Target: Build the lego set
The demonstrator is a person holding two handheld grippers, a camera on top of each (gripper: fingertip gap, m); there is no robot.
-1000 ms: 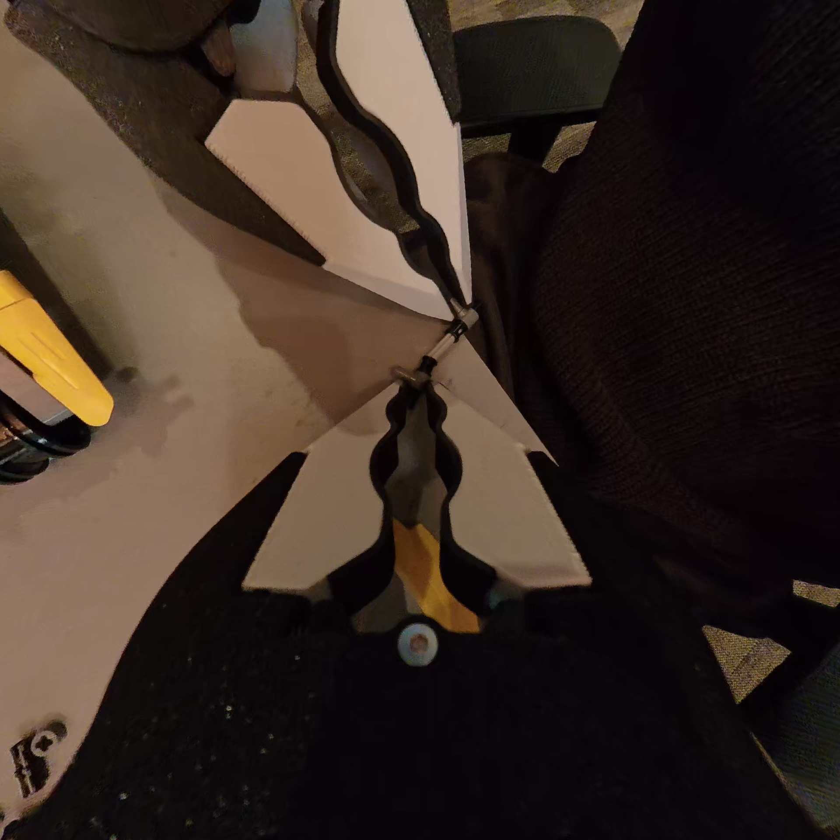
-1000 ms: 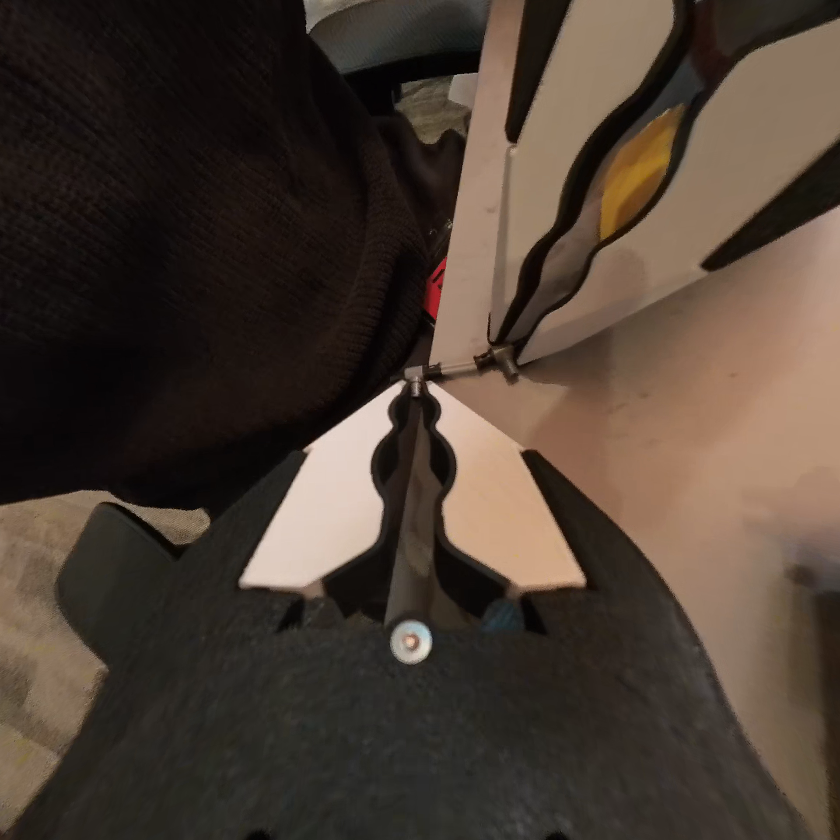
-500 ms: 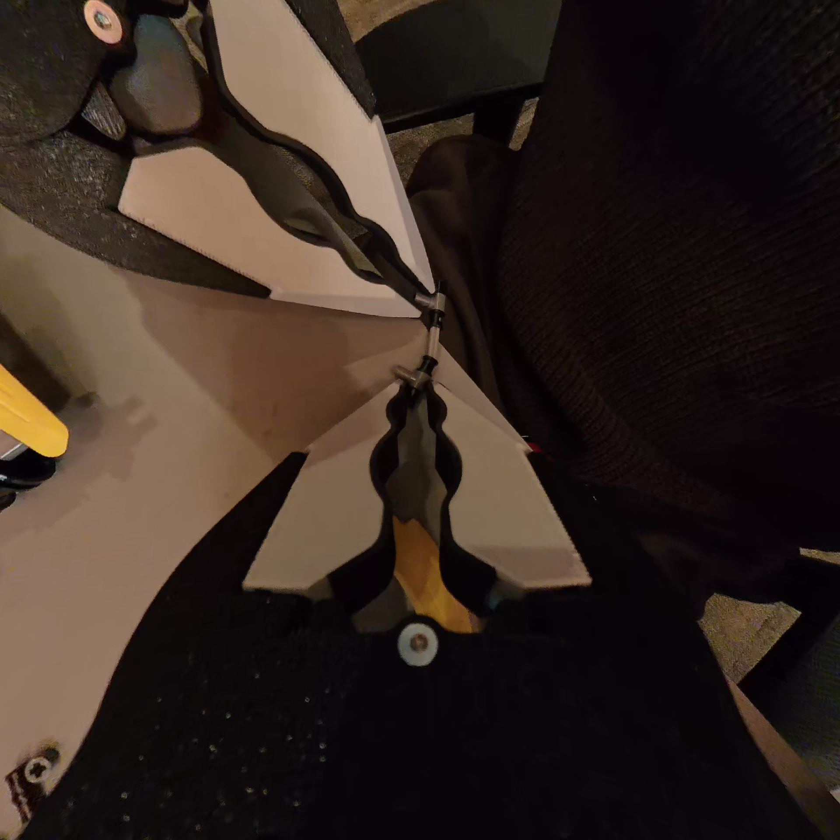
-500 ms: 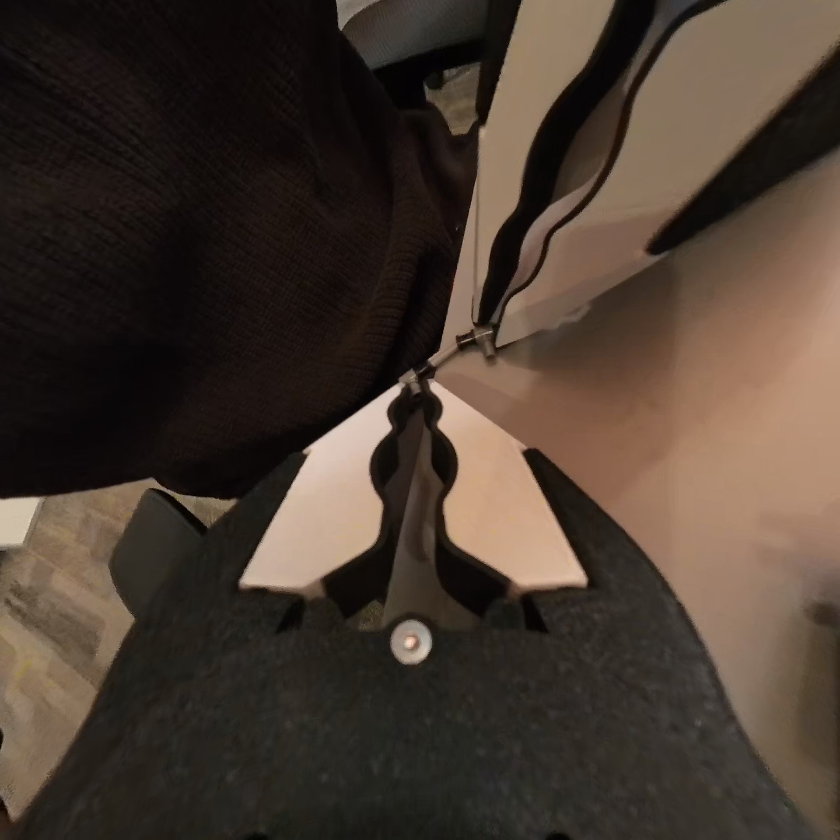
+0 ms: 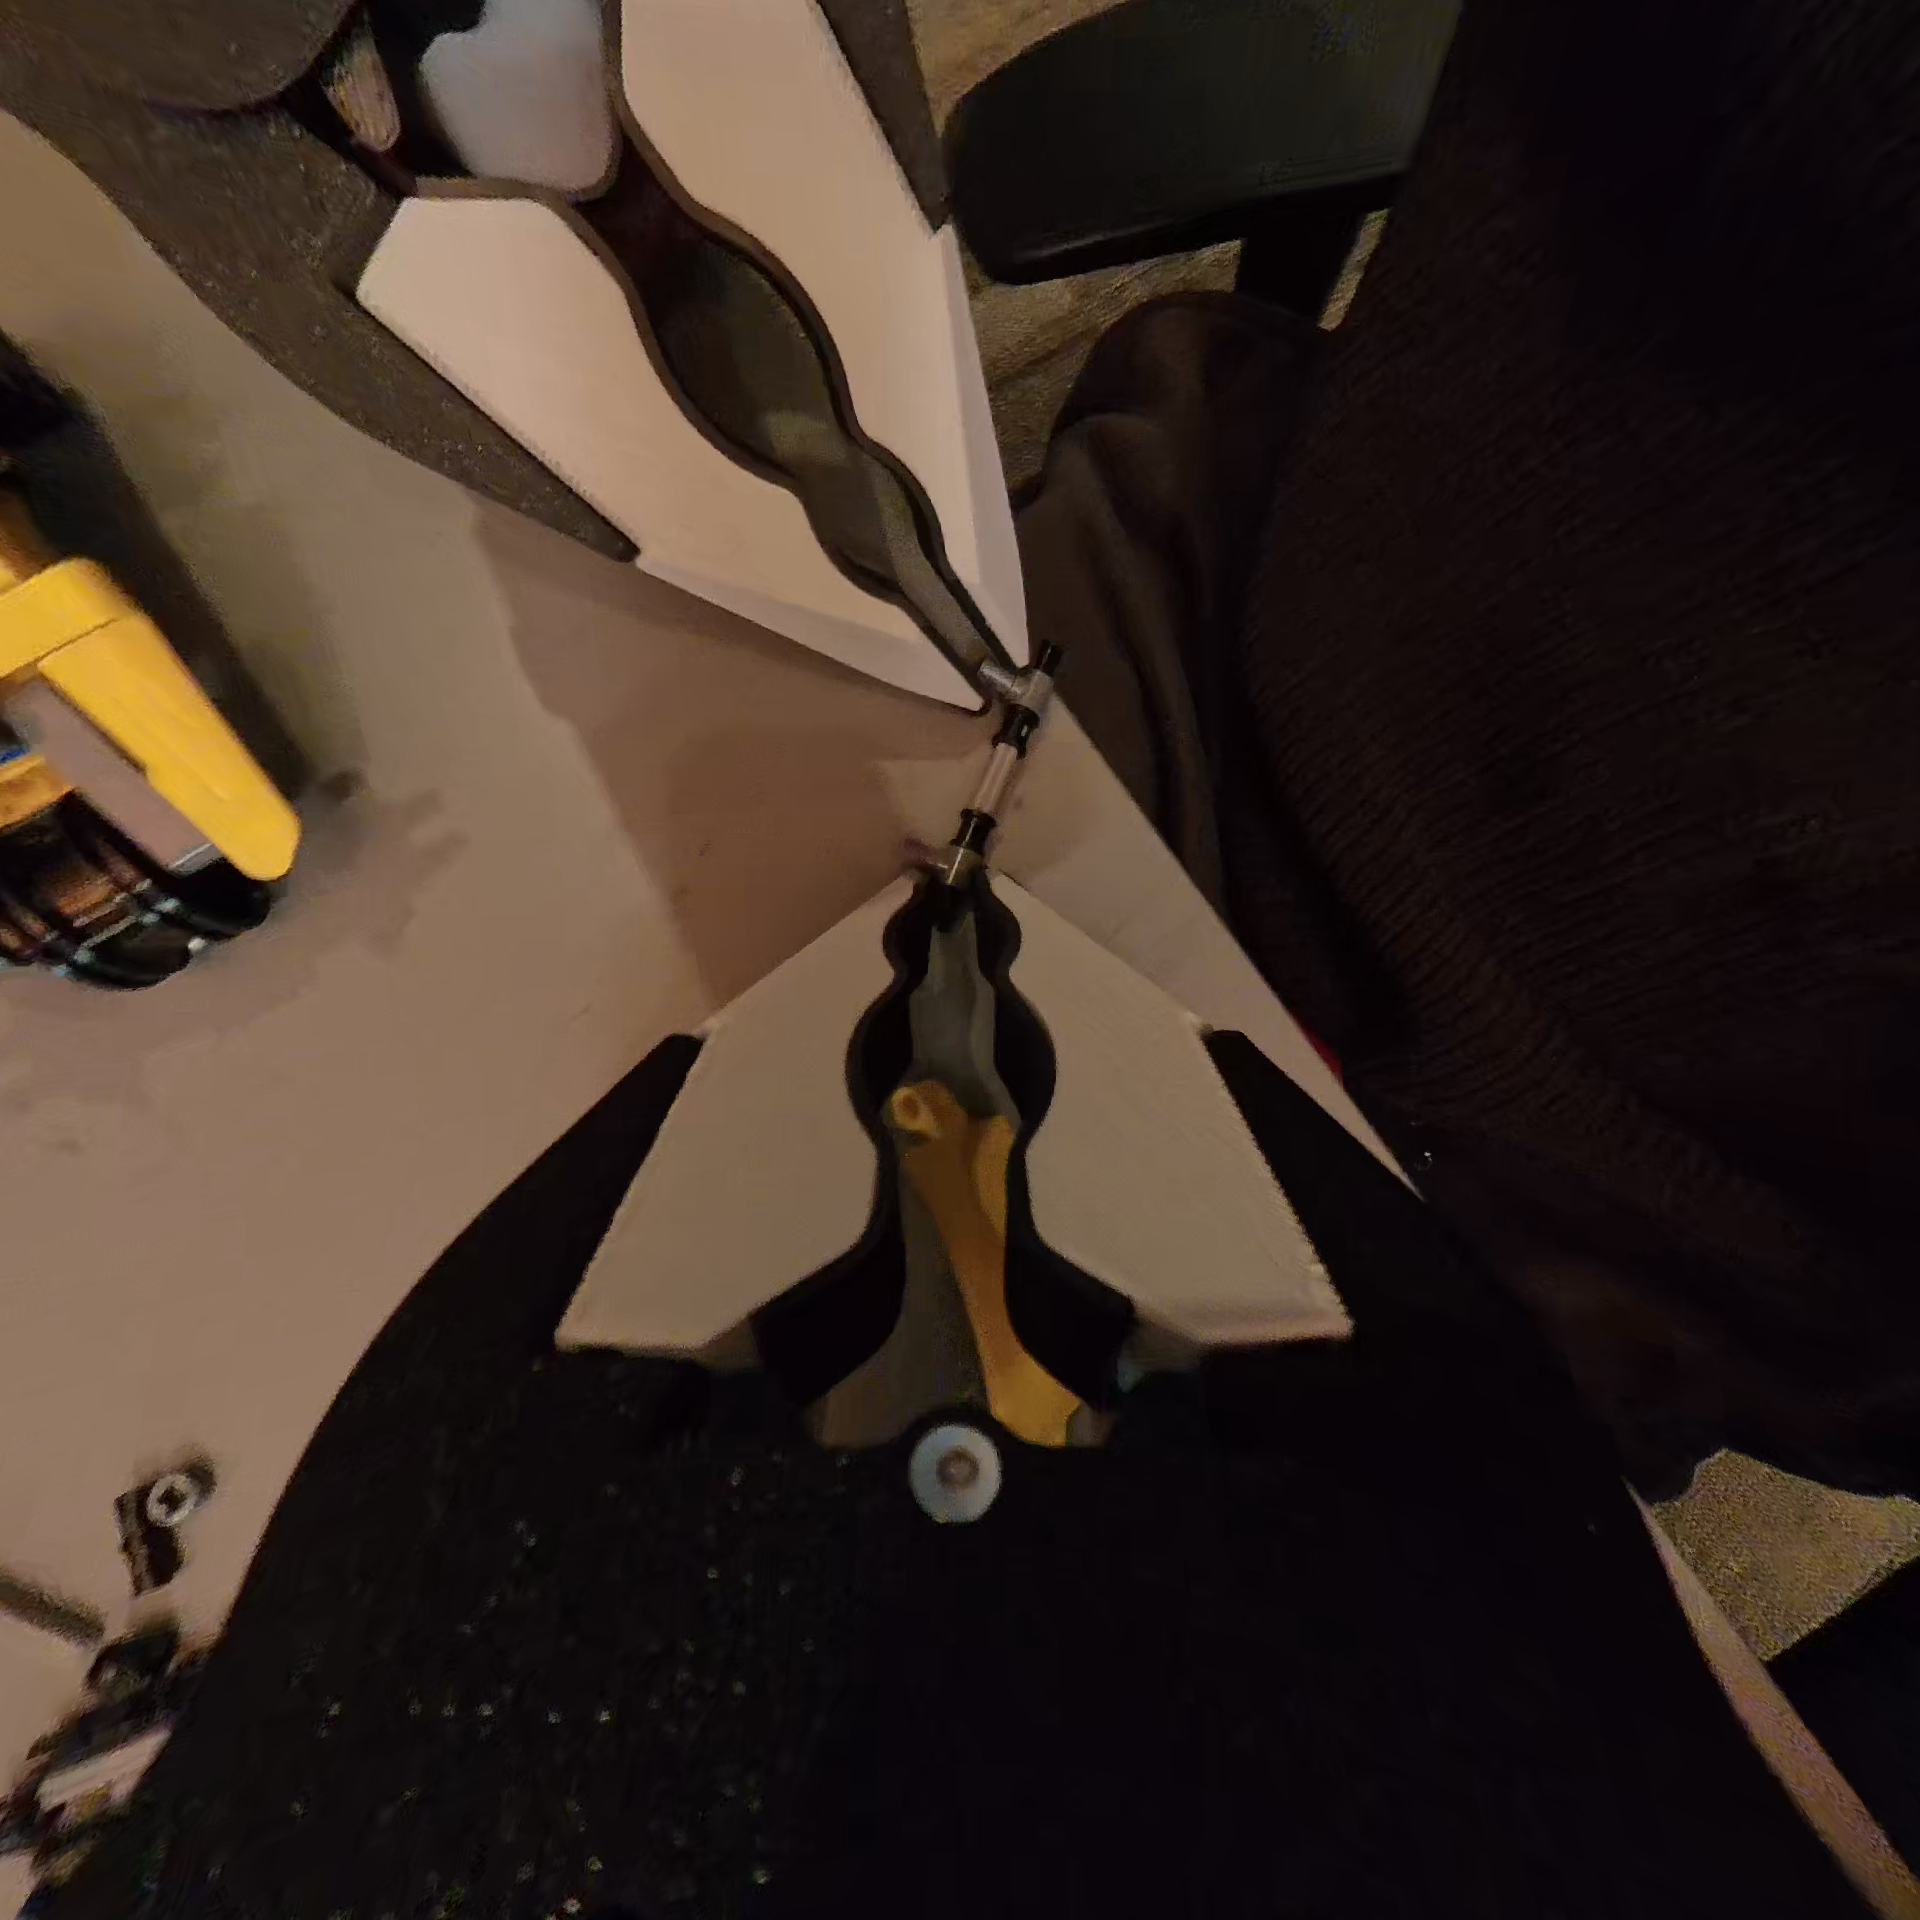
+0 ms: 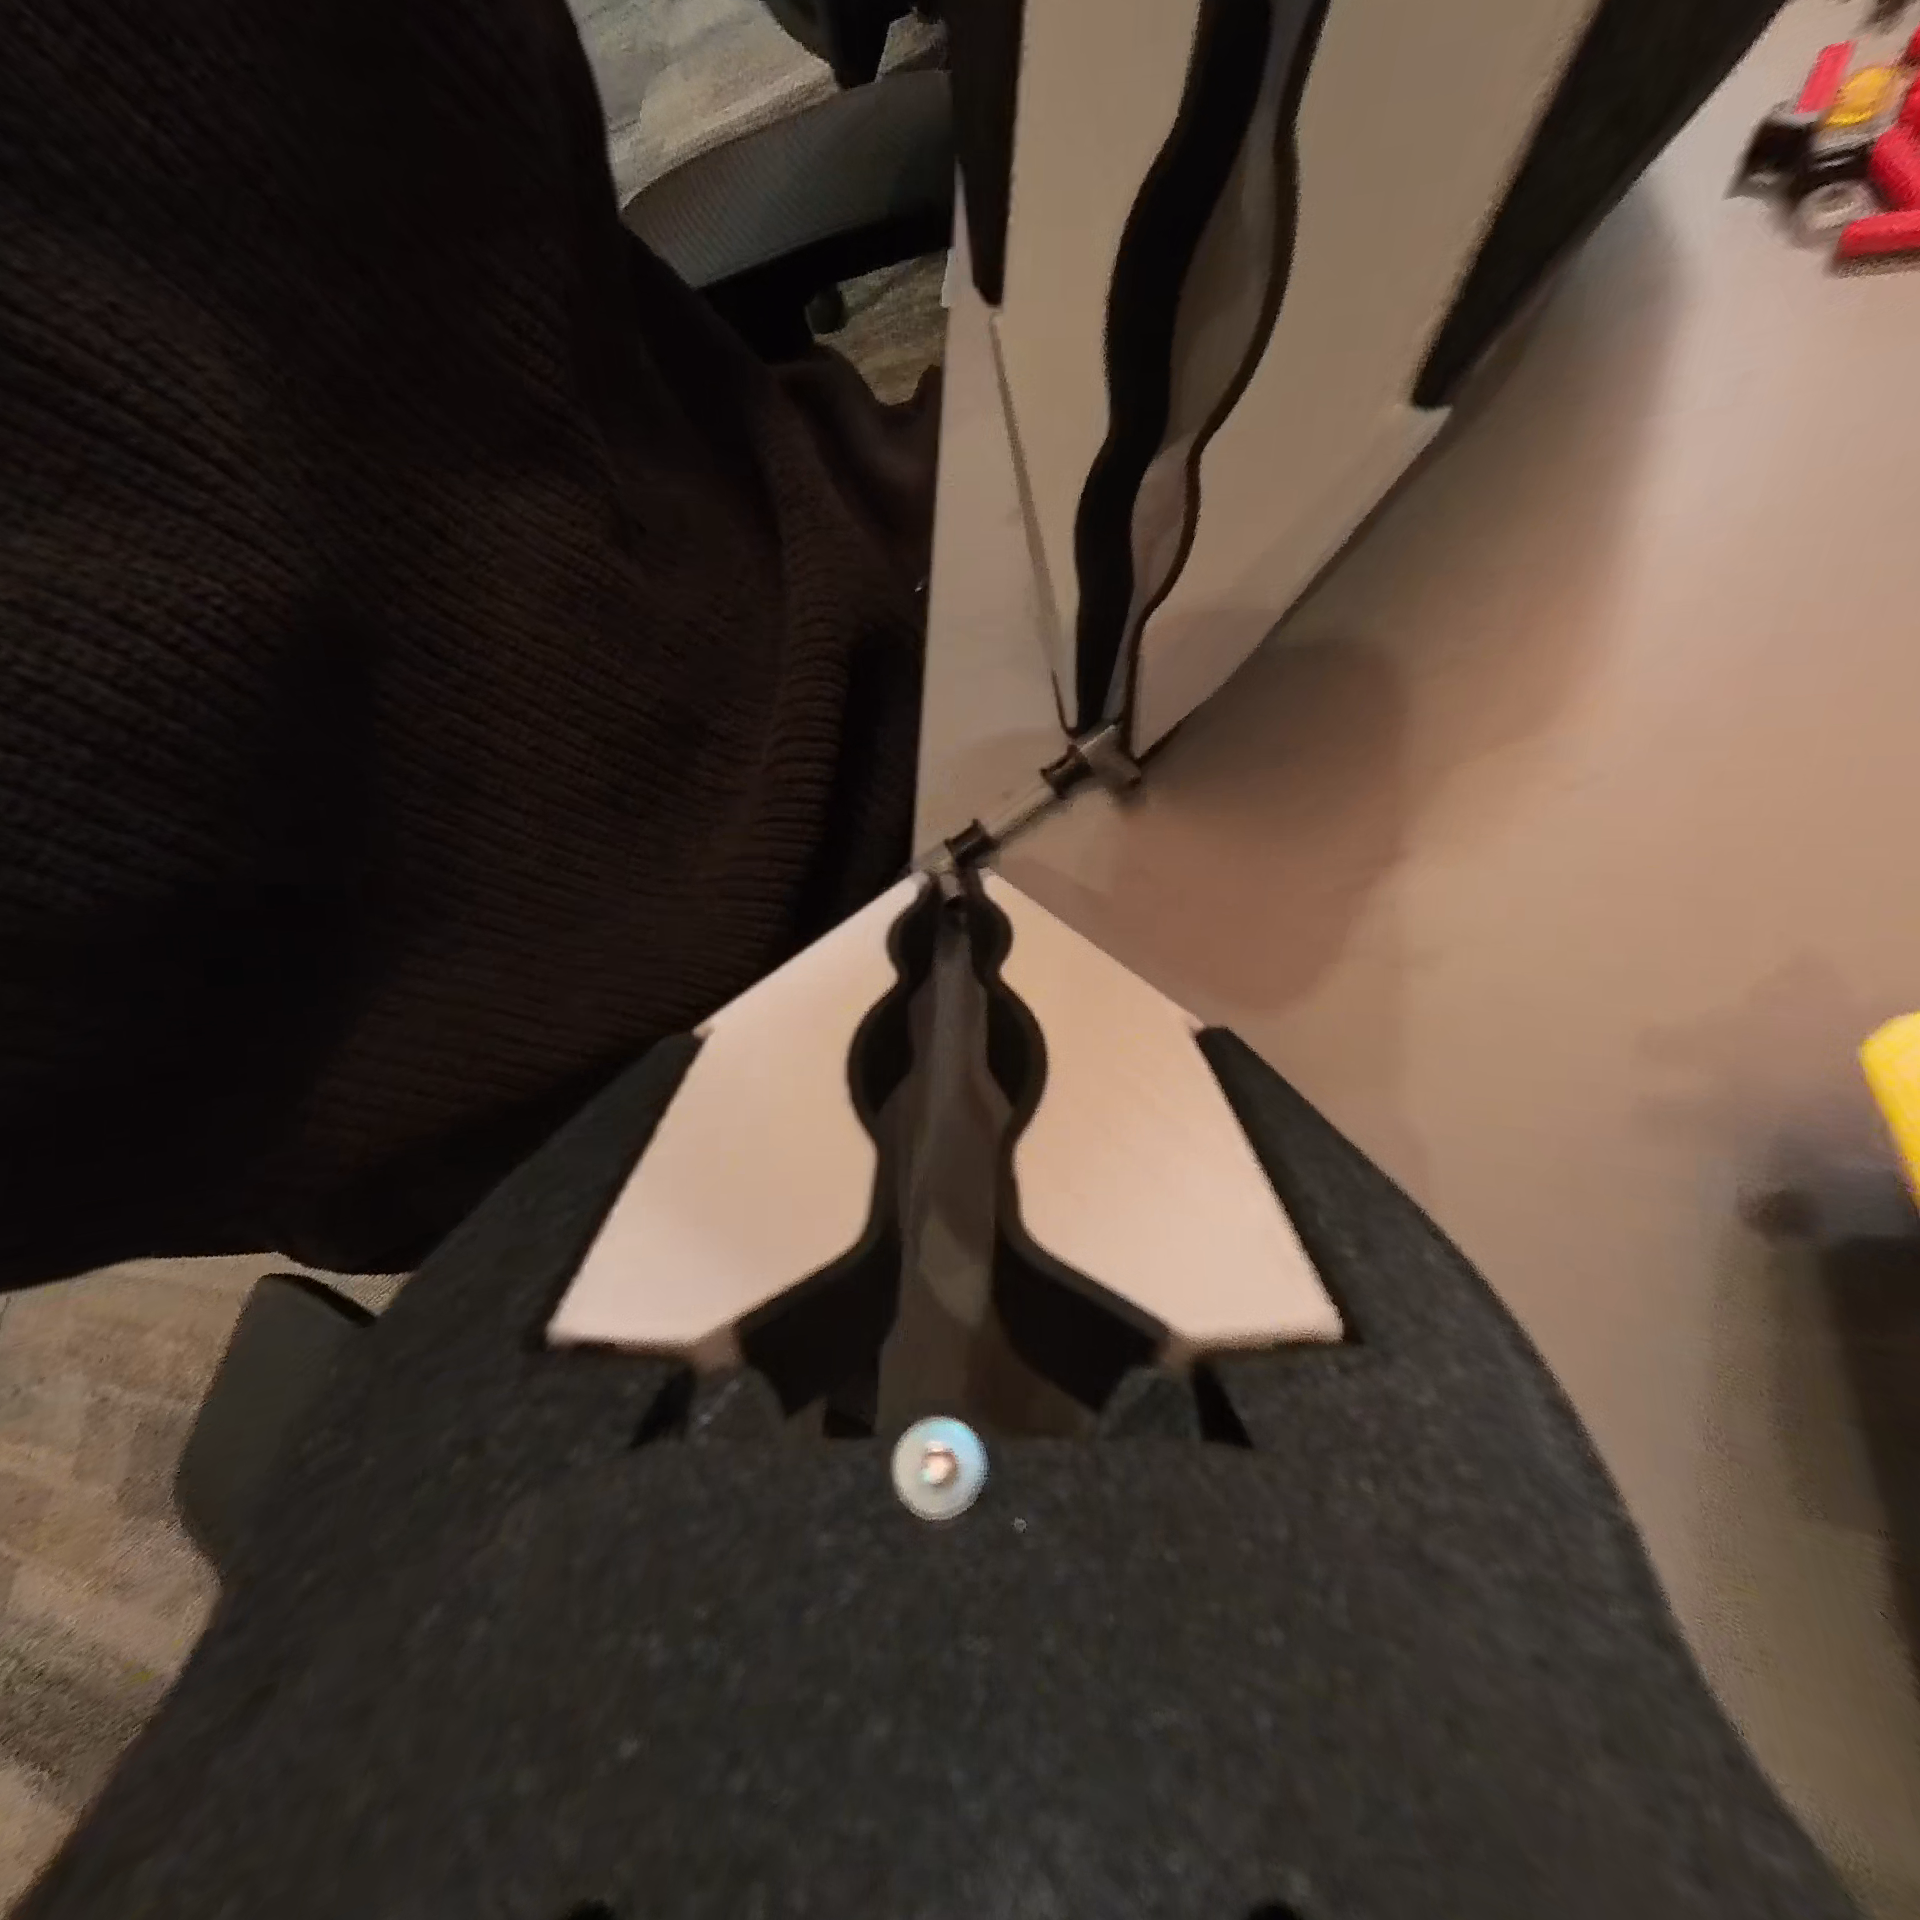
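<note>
A thin silver rod [image 5: 992, 774] with black collars and small metal end pieces spans between my two grippers, just above the pale table [image 5: 416, 1039] near its edge. My left gripper [image 5: 951, 881] is shut on the rod's near end. My right gripper [image 5: 1000, 681] comes in from above in the left wrist view and is shut on the far end. In the right wrist view my right gripper [image 6: 948, 881] pinches one end of the rod [image 6: 1023, 805], and my left gripper [image 6: 1103, 740] pinches the other.
A person's dark knitted sleeve [image 5: 1558, 727] and a black chair [image 5: 1195, 125] lie beyond the table edge. A yellow and black object [image 5: 135, 748] stands at the left. Small metal parts [image 5: 161, 1507] lie at the lower left. Red and yellow pieces [image 6: 1849, 177] sit far off on the table. My left and right fingertips are right by each other.
The right gripper has swung around the left one, and the rod between them has changed angle and looks a little longer. Both stay shut on it.
</note>
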